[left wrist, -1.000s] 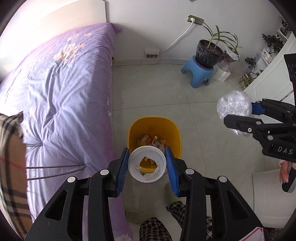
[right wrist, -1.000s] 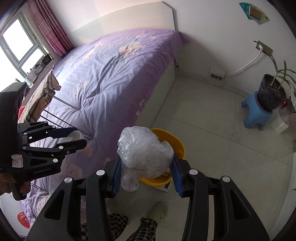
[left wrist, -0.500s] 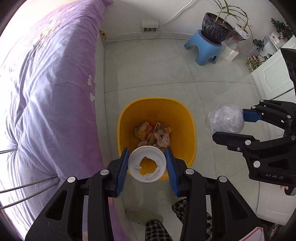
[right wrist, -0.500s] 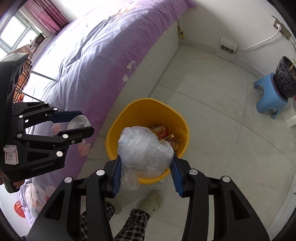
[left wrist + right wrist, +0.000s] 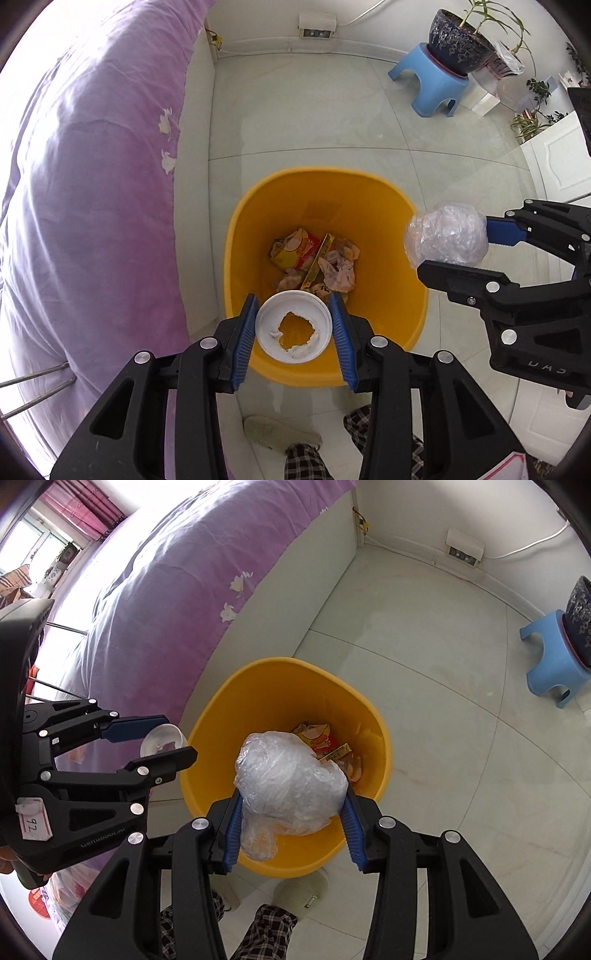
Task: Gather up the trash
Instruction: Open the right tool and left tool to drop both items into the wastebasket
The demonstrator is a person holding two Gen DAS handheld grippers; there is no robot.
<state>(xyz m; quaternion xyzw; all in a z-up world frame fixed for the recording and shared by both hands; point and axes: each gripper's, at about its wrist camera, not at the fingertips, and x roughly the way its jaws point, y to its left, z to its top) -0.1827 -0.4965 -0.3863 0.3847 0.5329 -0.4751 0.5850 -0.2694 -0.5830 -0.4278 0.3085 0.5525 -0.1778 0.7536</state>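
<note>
Yellow plastic fills the middle of both wrist views: the bin (image 5: pixel 325 258) stands on the pale tiled floor (image 5: pixel 332 122) just beside the purple bed (image 5: pixel 92 184), and I have both tools poised above its mouth, which I read as the drop-off step. My left gripper (image 5: pixel 293 326) is clamped on a white cup (image 5: pixel 293 330), pads against its rim on either side, held mouth-up toward the camera near the bin's near edge; I judge it would fall inside from there, though it sits close to the rim. My right gripper (image 5: pixel 291 805) is squeezed onto a crumpled clear plastic bag (image 5: pixel 290 779), the bulk bulging above the pads and a loose tail hanging below the left pad. In the right view the bag hangs over the bin's interior; from the left view it appears at the bin's right rim, so I cannot tell how well centred it is. Wrappers and crumpled tissue (image 5: pixel 317 262) already lie at the bottom, partly hidden behind the cup and, in the right view, behind the bag. The cup's base looks torn, yellow showing through, but I cannot tell whether that is a hole or residue. A slipper (image 5: pixel 280 435) and checked trousers (image 5: pixel 306 461) sit below, cut off by the frame. A blue stool (image 5: pixel 428 79) carrying a plant pot (image 5: pixel 458 44) stands well apart.
</note>
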